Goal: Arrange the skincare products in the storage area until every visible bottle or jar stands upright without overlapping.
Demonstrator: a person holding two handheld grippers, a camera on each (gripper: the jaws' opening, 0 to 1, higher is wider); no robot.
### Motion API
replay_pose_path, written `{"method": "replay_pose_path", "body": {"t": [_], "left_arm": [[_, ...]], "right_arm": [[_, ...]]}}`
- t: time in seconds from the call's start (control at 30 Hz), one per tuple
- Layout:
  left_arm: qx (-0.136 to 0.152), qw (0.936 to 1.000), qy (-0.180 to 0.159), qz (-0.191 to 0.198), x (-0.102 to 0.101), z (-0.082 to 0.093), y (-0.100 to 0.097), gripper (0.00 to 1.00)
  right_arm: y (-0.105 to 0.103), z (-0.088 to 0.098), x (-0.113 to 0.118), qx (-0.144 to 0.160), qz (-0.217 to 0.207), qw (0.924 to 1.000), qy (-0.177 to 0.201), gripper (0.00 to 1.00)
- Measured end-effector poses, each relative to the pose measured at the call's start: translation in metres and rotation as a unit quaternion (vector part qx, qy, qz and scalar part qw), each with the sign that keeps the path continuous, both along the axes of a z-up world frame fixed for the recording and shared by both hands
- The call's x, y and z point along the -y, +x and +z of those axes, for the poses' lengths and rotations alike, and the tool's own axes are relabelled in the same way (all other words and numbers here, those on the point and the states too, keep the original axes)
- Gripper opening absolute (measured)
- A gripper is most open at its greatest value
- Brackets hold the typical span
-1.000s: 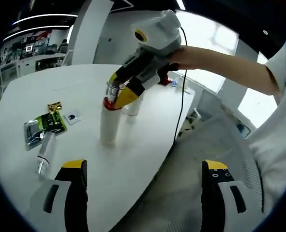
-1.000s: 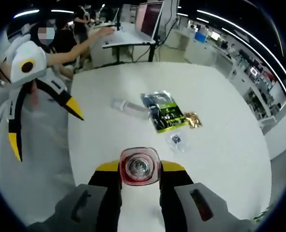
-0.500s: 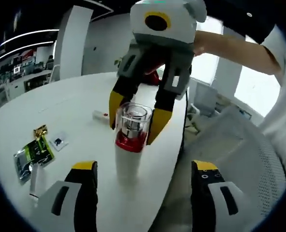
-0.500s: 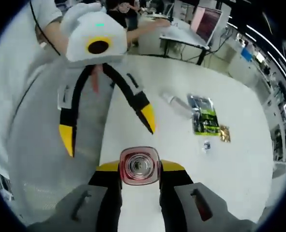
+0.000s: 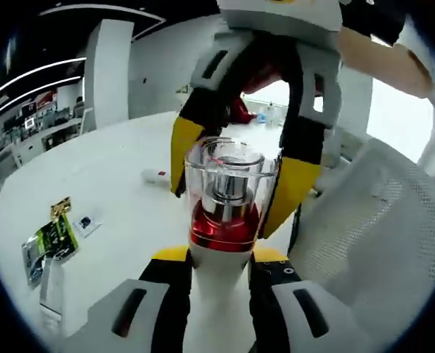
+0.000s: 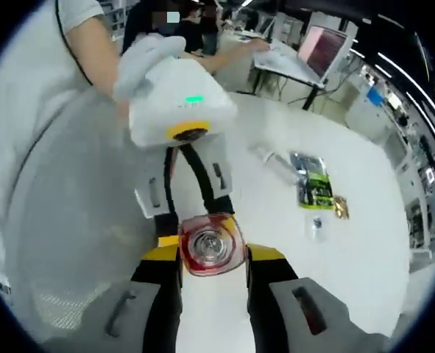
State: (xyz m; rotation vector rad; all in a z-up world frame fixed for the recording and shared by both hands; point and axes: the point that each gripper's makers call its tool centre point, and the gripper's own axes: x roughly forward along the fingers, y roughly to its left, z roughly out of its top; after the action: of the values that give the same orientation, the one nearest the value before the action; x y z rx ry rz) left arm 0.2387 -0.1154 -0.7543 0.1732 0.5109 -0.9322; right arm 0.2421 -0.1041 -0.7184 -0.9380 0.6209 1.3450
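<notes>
A bottle (image 5: pixel 218 283) with a white body, a red collar and a clear cap stands upright at the edge of the white table (image 5: pixel 107 162). In the left gripper view my left gripper (image 5: pixel 223 256) is shut on its white body just under the collar. My right gripper (image 5: pixel 235 173) reaches in from above, its yellow tips pressed on both sides of the cap and collar. In the right gripper view I look down on the cap of the bottle (image 6: pixel 210 245) between my right gripper (image 6: pixel 213 254) jaws, while the left gripper (image 6: pixel 195 217) reaches in from the far side.
On the table lie a clear bottle (image 6: pixel 272 160) on its side, a green packet (image 6: pixel 313 187), a gold wrapper (image 6: pixel 340 207) and a small sachet (image 6: pixel 316 224). A grey mesh chair (image 6: pixel 62 220) stands beside the table edge. A person's arm holds the left gripper.
My left gripper has come up to the bottle and shut its jaws on the white body. The right gripper has kept its hold on the cap end.
</notes>
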Motion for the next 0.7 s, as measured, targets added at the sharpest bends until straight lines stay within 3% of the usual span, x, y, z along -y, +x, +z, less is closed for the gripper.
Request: {"method": "replay_pose_path", "body": {"t": [0.07,0.13,0.17,0.2,0.23,0.3,0.33,0.4,0.5,0.53,0.6,0.63,0.67,0.7], "left_arm": [[0.009,0.9999,0.012,0.005,0.002,0.001,-0.001,0.23],[0.003,0.9992,0.012,0.038,0.0,0.0,0.003,0.23],[0.003,0.999,0.008,0.044,0.002,0.0,0.003,0.23],[0.009,0.999,0.006,0.044,0.004,0.0,0.003,0.23],[0.008,0.9989,0.006,0.046,0.006,0.0,0.002,0.23],[0.007,0.9986,0.001,0.053,0.006,0.0,0.003,0.23],[0.007,0.9985,-0.001,0.055,0.007,0.0,0.003,0.23],[0.007,0.9981,-0.004,0.06,0.009,0.0,0.003,0.23],[0.013,0.9977,-0.005,0.067,0.01,0.0,0.004,0.23],[0.013,0.9976,-0.005,0.067,0.01,0.0,0.004,0.23],[0.011,0.9977,-0.01,0.067,0.008,-0.001,0.004,0.23],[0.011,0.9978,-0.015,0.063,0.008,-0.001,0.003,0.23],[0.012,0.9981,-0.017,0.058,0.009,-0.001,0.002,0.23],[0.014,0.9983,-0.017,0.054,0.01,-0.001,0.001,0.23]], "right_arm": [[-0.005,0.001,0.001,0.007,-0.06,0.997,0.048,0.35],[-0.01,0.008,0.003,-0.013,-0.153,0.9822,0.109,0.37],[-0.011,0.013,0.003,-0.021,-0.197,0.9693,0.146,0.37],[-0.014,0.016,0.002,-0.031,-0.215,0.9617,0.168,0.37],[-0.011,0.02,0.004,-0.031,-0.256,0.9465,0.194,0.36],[-0.005,0.027,0.008,-0.017,-0.308,0.9238,0.227,0.33],[-0.004,0.027,0.009,-0.016,-0.318,0.9189,0.233,0.33],[-0.003,0.024,0.009,-0.028,-0.361,0.8981,0.249,0.34],[-0.004,0.014,0.001,-0.02,-0.37,0.896,0.245,0.36],[0.002,0.015,0.003,0.01,-0.383,0.8903,0.246,0.35],[0.003,0.016,0.008,0.044,-0.372,0.8983,0.229,0.28],[0.003,0.015,0.01,0.046,-0.368,0.9012,0.224,0.28],[0.0,0.014,0.01,0.03,-0.372,0.8985,0.232,0.28],[-0.001,0.014,0.009,0.027,-0.36,0.9029,0.233,0.28]]}}
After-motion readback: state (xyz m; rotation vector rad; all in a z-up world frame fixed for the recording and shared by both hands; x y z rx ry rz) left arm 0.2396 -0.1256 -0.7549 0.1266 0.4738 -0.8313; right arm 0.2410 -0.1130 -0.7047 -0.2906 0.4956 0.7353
